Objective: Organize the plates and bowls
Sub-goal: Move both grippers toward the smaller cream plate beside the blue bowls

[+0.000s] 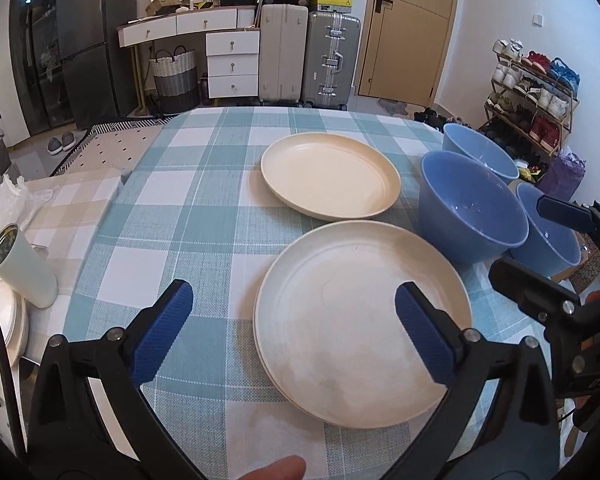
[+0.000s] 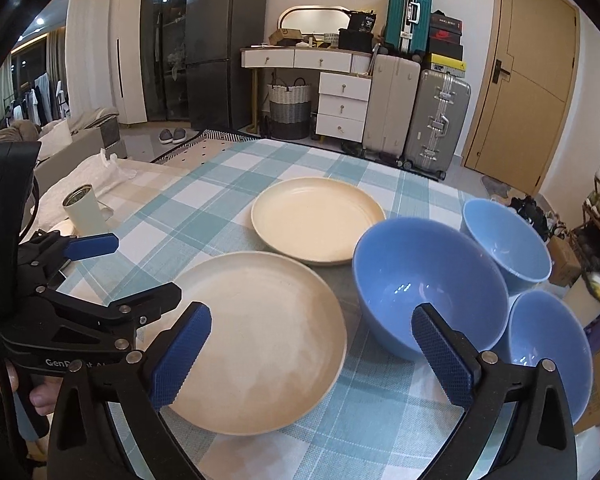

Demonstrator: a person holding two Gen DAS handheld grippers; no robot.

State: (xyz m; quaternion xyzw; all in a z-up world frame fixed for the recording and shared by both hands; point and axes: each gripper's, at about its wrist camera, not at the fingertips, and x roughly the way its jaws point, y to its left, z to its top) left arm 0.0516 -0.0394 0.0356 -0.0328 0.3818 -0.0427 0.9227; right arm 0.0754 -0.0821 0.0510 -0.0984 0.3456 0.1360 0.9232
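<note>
Plates and bowls wait on a checked tablecloth [image 1: 204, 200] as both grippers hang above them with nothing held. Low in the left wrist view, the left gripper [image 1: 294, 322] stands with its blue pads [image 1: 160, 332] spread wide, the nearer cream plate [image 1: 364, 320] lying partly between them but untouched. Its edge shows a second rim beneath, which suggests two plates already stacked there, though that is hard to confirm. In the right wrist view, the right gripper [image 2: 312, 354] is equally wide apart and empty, its opening spanning the gap between that same near plate [image 2: 256, 340] and the largest blue bowl [image 2: 428, 284]. Further up the frame, at centre, a second cream plate [image 2: 318, 220] sits alone, just beyond the near one. At right, two smaller blue bowls [image 2: 504, 240] [image 2: 548, 344] stand on either side of the large one, close together but each resting separately on the cloth. At far left in the left wrist view, a pale cylindrical cup [image 1: 24, 268] stands beside what appears to be more cream dishes [image 1: 4, 324] at the frame's edge. Judging by the layout, the sorting is only partly done: the far plate remains to be gathered onto the near one, and all three bowls are yet to be nested.
</note>
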